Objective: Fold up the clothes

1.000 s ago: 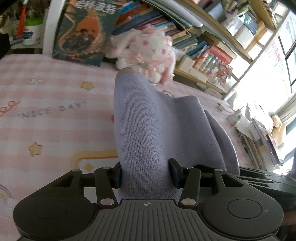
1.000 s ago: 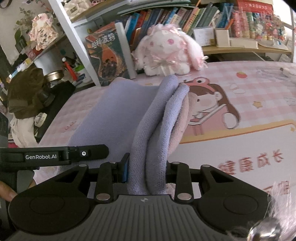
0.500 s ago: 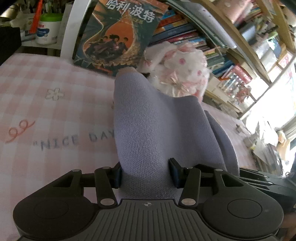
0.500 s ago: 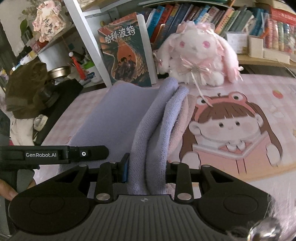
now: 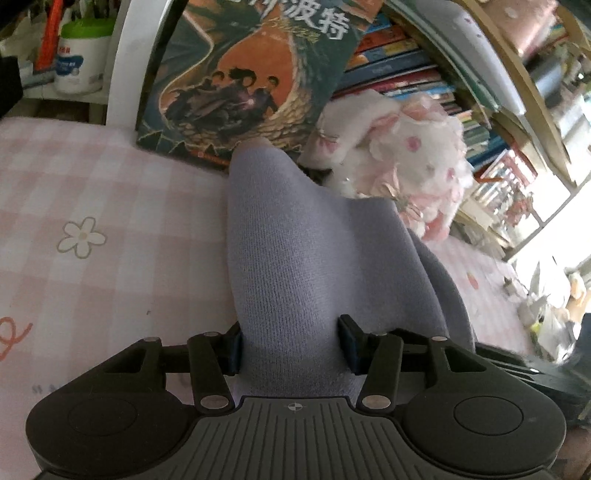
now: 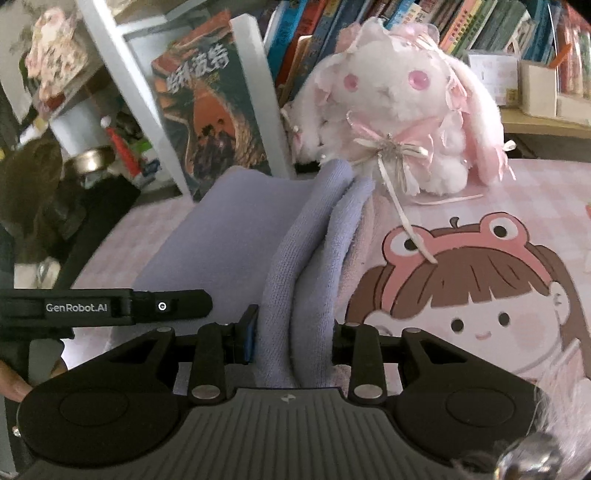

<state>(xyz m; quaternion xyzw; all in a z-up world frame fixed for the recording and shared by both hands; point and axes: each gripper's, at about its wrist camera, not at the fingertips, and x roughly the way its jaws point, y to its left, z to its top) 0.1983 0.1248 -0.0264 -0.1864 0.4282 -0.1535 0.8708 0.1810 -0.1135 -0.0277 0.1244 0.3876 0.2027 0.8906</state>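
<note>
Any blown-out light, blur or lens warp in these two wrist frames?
Left wrist view: window area at right is blown out, shelves bow with fisheye warp. Right wrist view: evenly lit, the plush rabbit and book slightly soft, dim left edge.

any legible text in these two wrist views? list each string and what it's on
"GenRobot.AI": white print on the left gripper, seen from the right wrist.
"波特": large white characters on the dark book cover leaning on the shelf; the characters before them are cut off.
White tub: red print, too small to read.
Book spines on the shelf: blurred, unreadable.
Pink sheet: grey letters by the gripper body, mostly hidden.
</note>
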